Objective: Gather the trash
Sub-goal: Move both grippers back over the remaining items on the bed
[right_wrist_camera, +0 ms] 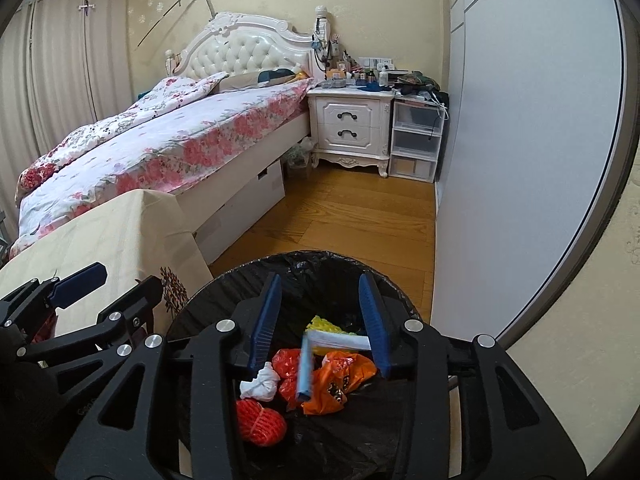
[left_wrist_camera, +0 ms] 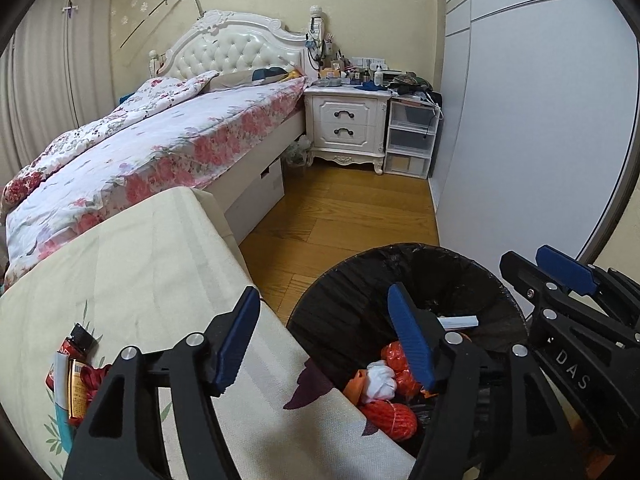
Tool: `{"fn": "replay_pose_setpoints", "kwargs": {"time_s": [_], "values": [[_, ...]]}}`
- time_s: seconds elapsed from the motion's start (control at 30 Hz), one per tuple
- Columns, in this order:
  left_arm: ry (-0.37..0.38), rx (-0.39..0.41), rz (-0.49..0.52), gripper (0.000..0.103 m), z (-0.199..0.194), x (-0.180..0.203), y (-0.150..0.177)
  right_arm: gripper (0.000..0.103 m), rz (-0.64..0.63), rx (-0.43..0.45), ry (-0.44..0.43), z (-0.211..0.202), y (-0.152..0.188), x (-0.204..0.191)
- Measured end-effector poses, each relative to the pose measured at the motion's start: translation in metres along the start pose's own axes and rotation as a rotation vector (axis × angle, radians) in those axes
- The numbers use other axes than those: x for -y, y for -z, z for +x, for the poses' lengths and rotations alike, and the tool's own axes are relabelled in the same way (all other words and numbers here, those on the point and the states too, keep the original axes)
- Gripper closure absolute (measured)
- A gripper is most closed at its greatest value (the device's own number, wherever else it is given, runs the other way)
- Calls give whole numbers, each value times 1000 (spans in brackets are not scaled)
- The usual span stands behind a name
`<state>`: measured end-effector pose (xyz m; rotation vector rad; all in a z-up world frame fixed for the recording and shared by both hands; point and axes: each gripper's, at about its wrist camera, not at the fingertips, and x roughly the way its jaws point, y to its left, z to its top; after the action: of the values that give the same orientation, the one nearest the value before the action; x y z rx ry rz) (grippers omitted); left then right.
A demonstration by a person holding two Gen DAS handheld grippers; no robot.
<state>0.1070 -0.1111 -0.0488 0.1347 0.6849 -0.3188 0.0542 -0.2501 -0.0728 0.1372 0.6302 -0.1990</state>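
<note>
Both tongs are held over the trash bin [right_wrist_camera: 288,264], which stands on the wooden floor [left_wrist_camera: 352,216] just beside the cloth-covered surface [left_wrist_camera: 140,264]. The right tongs [right_wrist_camera: 320,320] stand parted with nothing pressed between the pads; a pale blue strip [right_wrist_camera: 303,372], blurred in the right view, is seen below them inside the bin. The left tongs [left_wrist_camera: 326,340] are likewise spread wide and empty, one finger over the surface and the other over the bin's rim.

The trash already in the black liner is judged light and soft: a white crumpled wad [right_wrist_camera: 262,386], orange plastic bags [right_wrist_camera: 340,376] and an orange mesh bundle [right_wrist_camera: 260,420]. None of it looks fragile. Film of this kind is expected to slip and crumple, so a pinch on a bunched fold is advised rather than on a flat edge.

Only the left view shows what remains on the surface: a small dark-capped bottle [left_wrist_camera: 78,372] lying among red wrappers near the edge. It is judged stiff and smooth, best taken across its body. Only the right view shows the bin's contents fully, including a yellow piece [right_wrist_camera: 320,325] at the back.
</note>
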Motion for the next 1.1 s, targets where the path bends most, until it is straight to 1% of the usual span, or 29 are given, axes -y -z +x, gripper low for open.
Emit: {"fn": "replay_pose_setpoints", "kwargs": {"time_s": [0.03, 0.07, 0.23, 0.37, 0.5, 0.7, 0.87, 1.1], "values": [[-1, 0, -5, 33, -1, -2, 0, 55, 2, 2, 4, -1, 0, 1], [-3, 0, -11, 31, -2, -3, 1, 53, 3, 3, 7, 0, -1, 1], [-17, -4, -31, 29, -8, -12, 2, 40, -5, 8, 17, -3, -2, -1], [-33, -3, -48, 29, -14, -20, 3, 35, -15, 10, 17, -6, -2, -5], [-48, 2, -64, 29, -24, -28, 5, 34, -28, 7, 15, -10, -1, -11], [-78, 9, -89, 29, -40, -45, 10, 34, -48, 4, -14, -18, 0, -23], [-118, 8, -128, 29, -57, -68, 20, 34, -74, -9, -64, -22, 3, -42], [-194, -5, -192, 29, -81, -109, 41, 34, -144, -23, -149, -29, 9, -84]]}}
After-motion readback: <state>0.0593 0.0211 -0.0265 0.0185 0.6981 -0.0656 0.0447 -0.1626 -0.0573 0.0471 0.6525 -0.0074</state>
